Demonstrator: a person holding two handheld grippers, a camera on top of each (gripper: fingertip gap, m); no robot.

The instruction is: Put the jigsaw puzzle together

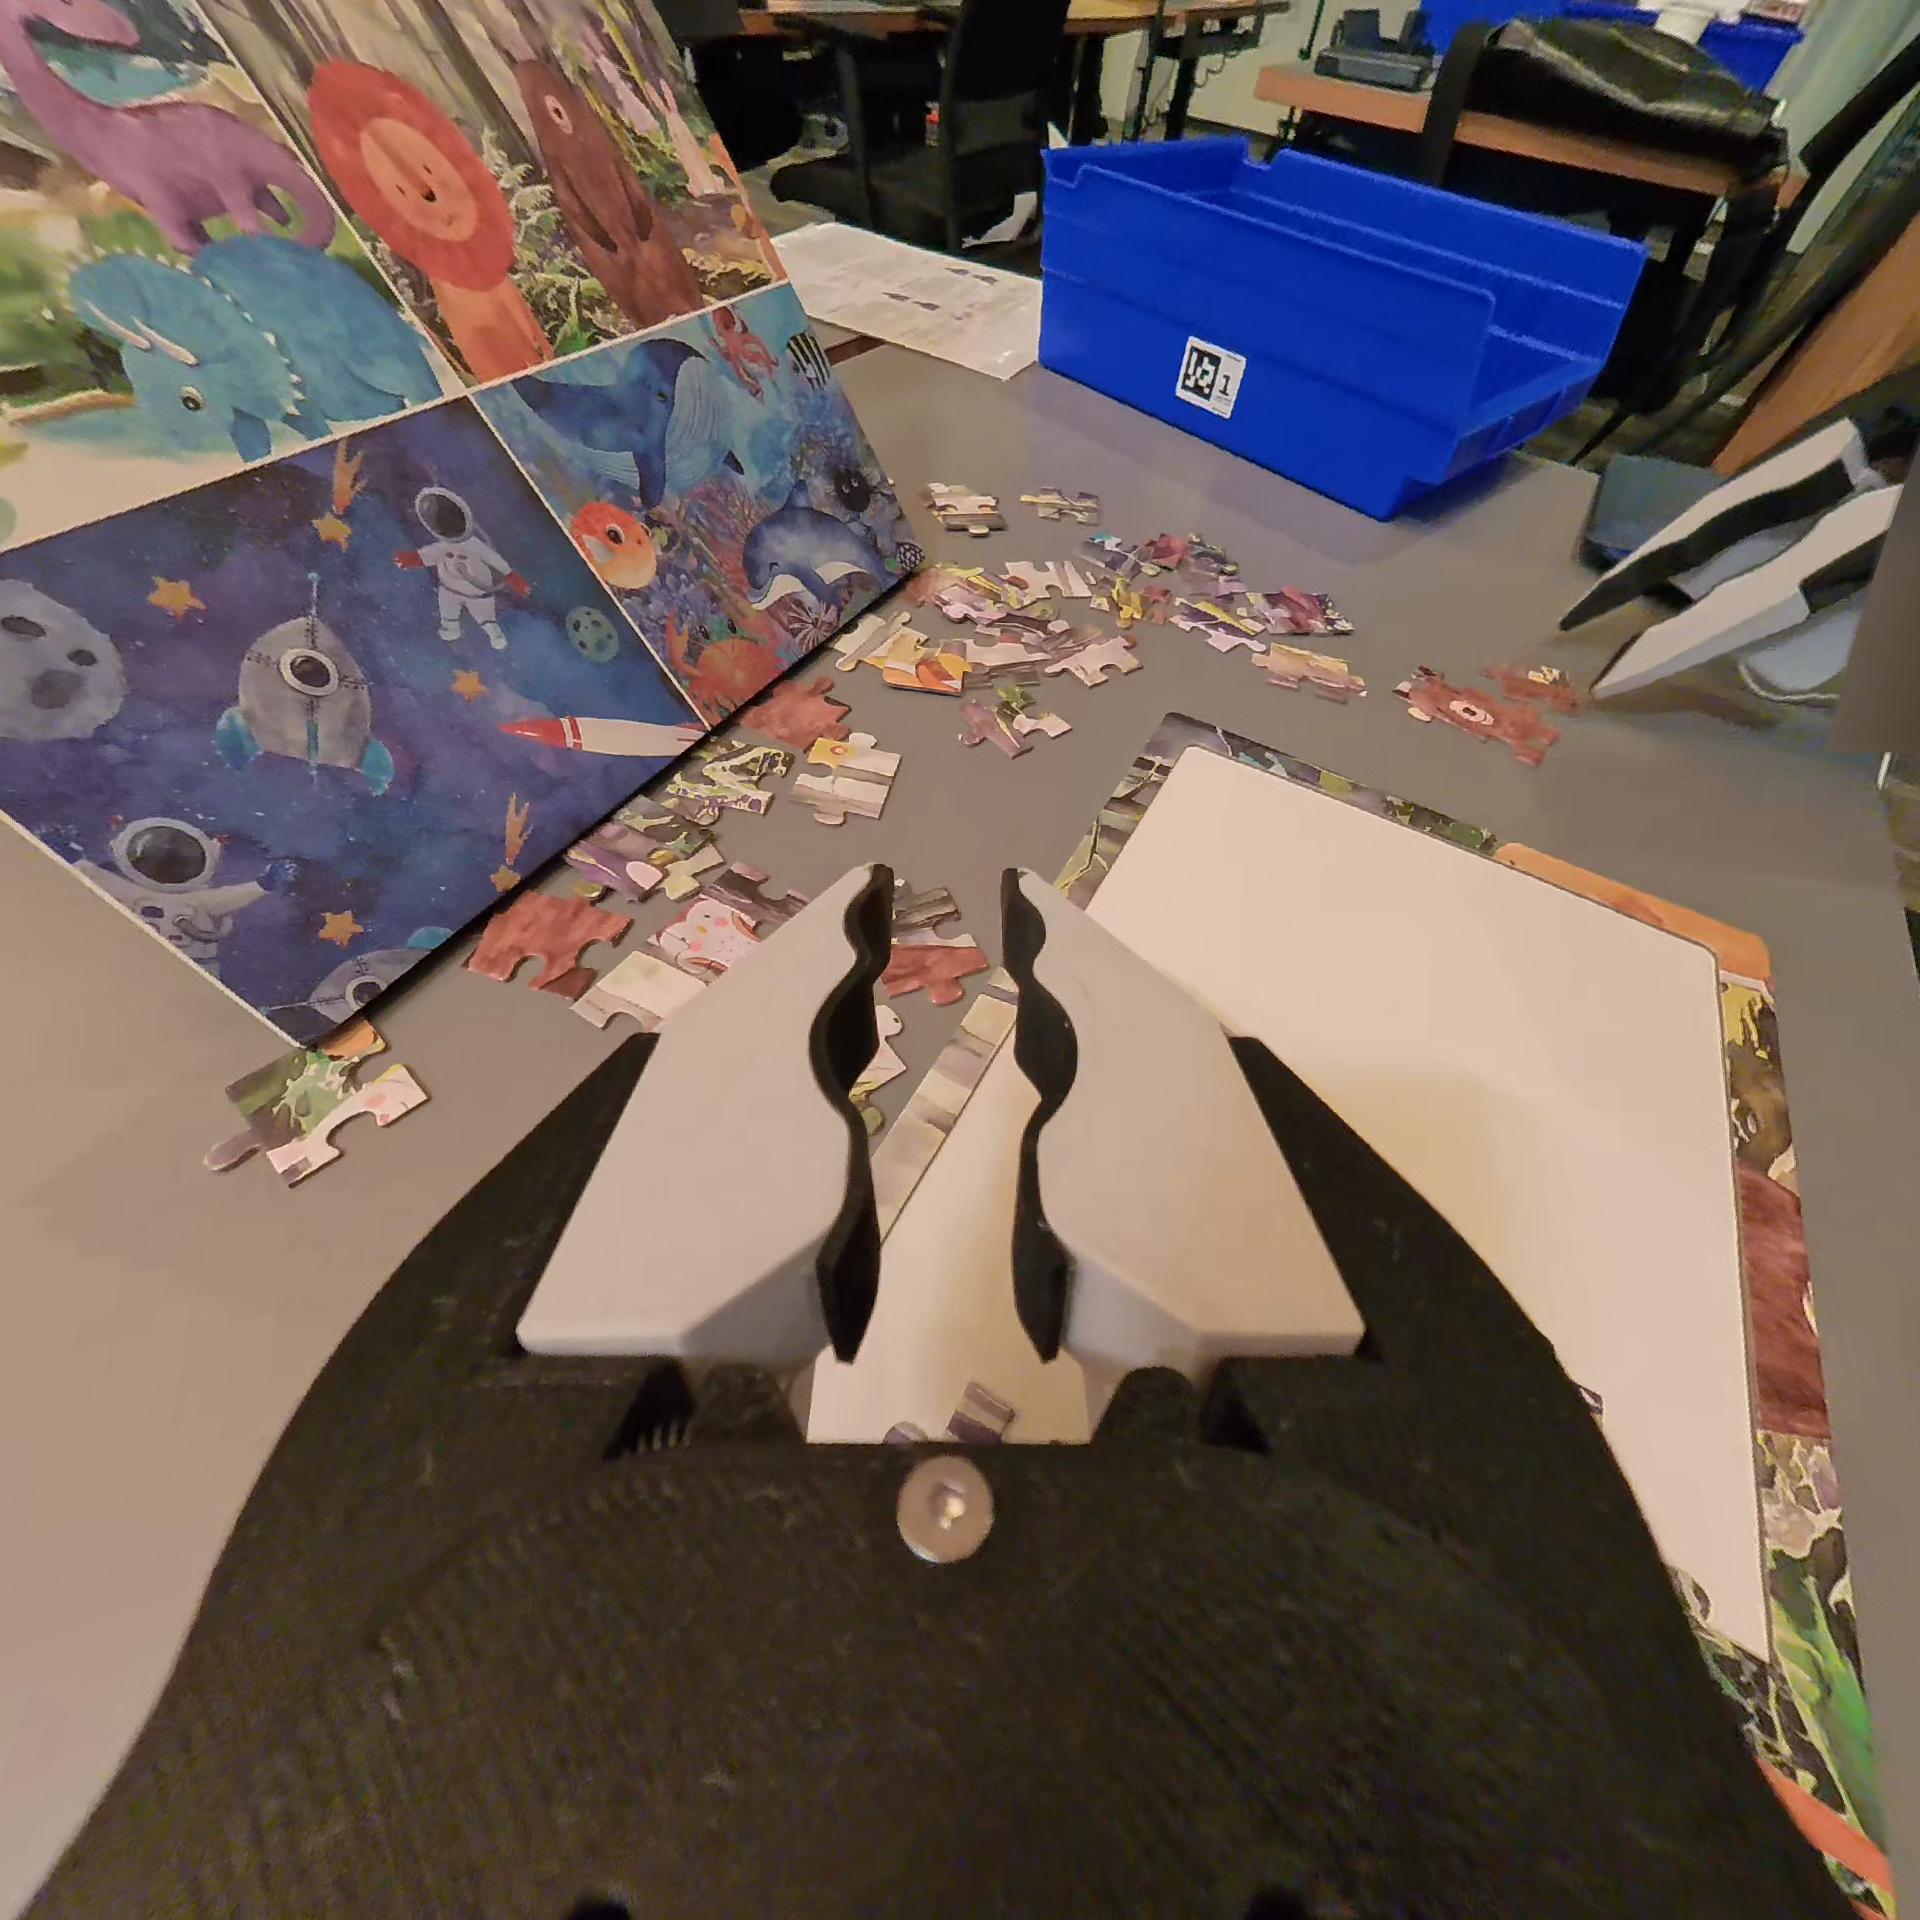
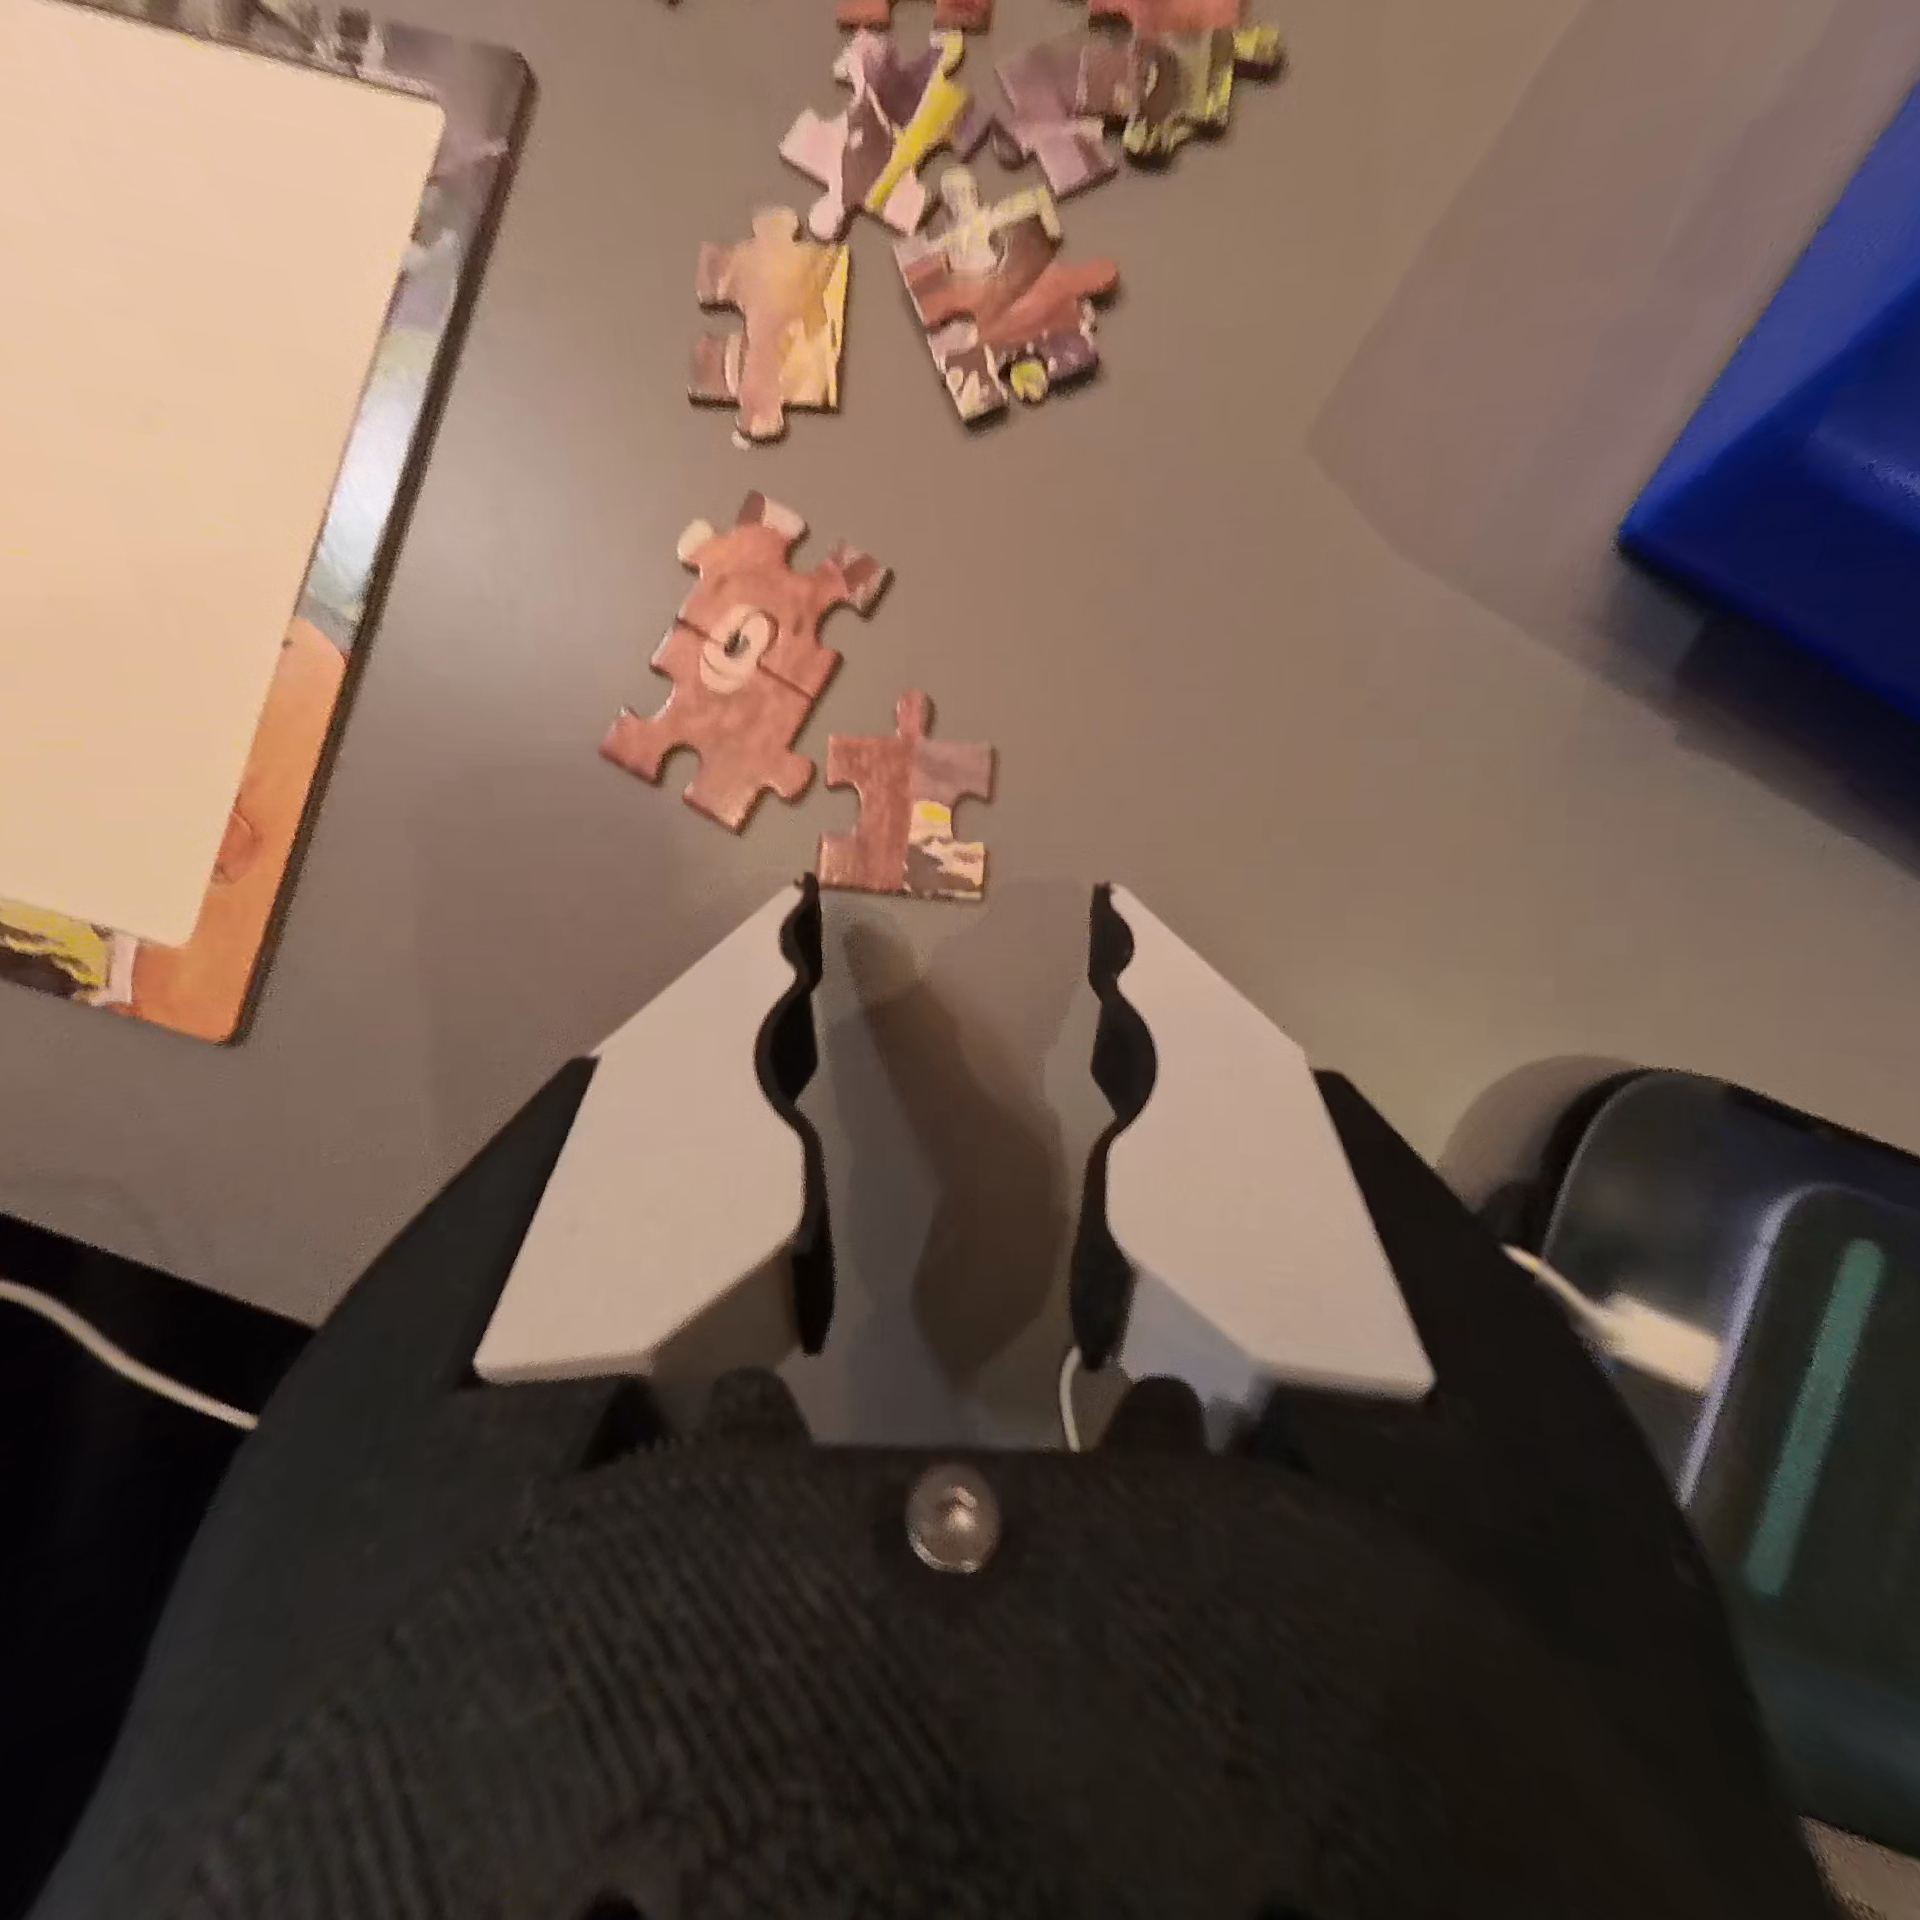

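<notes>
Only leftward, picture board (image 1: 343,499), blue bin (image 1: 1330,312); rightward, brown piece (image 2: 906,805), both grippers' jaws released, empty.

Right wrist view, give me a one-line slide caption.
Open right gripper hovers over a grey table, just short of a brown puzzle piece, with the puzzle tray to its left.

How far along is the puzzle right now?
Barely started. Done: two brown pieces are joined on the table. In hand: nothing; the right hand-held gripper is open just short of a single brown piece, the left hand-held gripper open too. Left: the tray is blank.
</notes>
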